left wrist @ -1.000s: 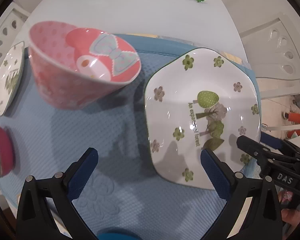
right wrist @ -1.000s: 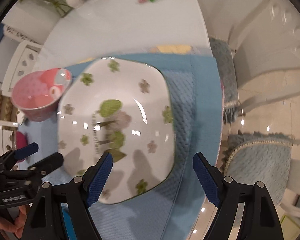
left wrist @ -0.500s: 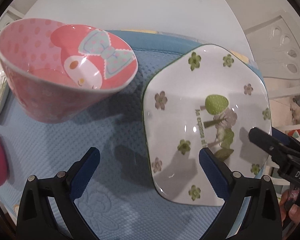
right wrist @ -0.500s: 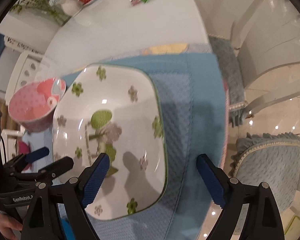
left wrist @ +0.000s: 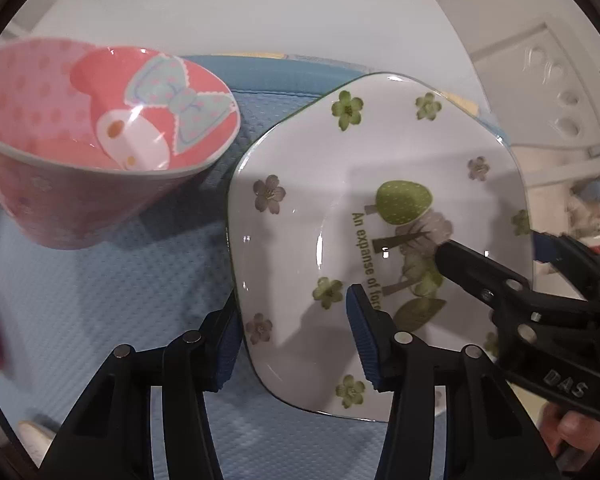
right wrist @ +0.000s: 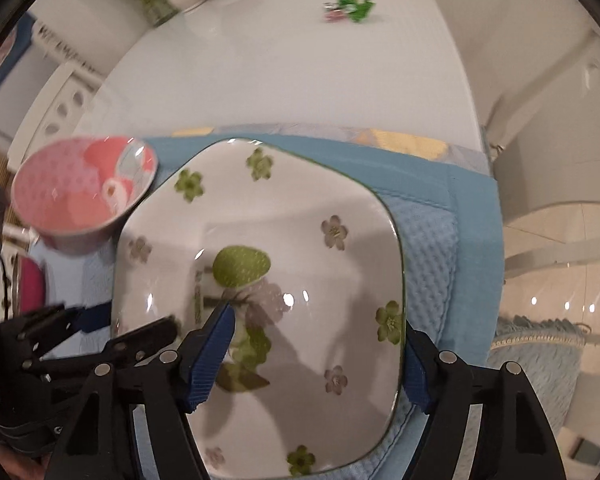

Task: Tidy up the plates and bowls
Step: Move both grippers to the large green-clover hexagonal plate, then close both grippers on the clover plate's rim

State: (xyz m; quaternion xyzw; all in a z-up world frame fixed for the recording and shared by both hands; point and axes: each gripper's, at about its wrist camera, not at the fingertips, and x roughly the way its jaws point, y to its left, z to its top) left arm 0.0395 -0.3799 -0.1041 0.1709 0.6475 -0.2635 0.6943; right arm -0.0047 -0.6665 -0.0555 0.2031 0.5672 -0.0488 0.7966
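Note:
A white square plate (left wrist: 340,184) with green flowers and a tree print lies on the blue mat (left wrist: 100,300). My left gripper (left wrist: 296,340) points straight down over the plate's left rim. Its jaws are closing, one pad outside the rim and one over the plate's inside, and they do not pinch it. My right gripper (right wrist: 312,360) straddles the plate's (right wrist: 300,240) right rim the same way, its jaws closing with a gap still showing. A pink bowl (left wrist: 100,140) with a bow print stands to the left of the plate, also seen as the pink bowl (right wrist: 80,192) in the right wrist view.
The blue mat (right wrist: 432,248) lies on a white table (left wrist: 220,8). A magenta object (right wrist: 32,284) sits at the mat's left edge. A small green item (right wrist: 348,8) lies far back. White chairs (left wrist: 560,92) stand around; a cushioned seat (right wrist: 540,360) is on the right.
My left gripper came down and shifted right onto the plate's left rim, and its jaws narrowed a lot. The right gripper's jaws narrowed around the plate's right rim.

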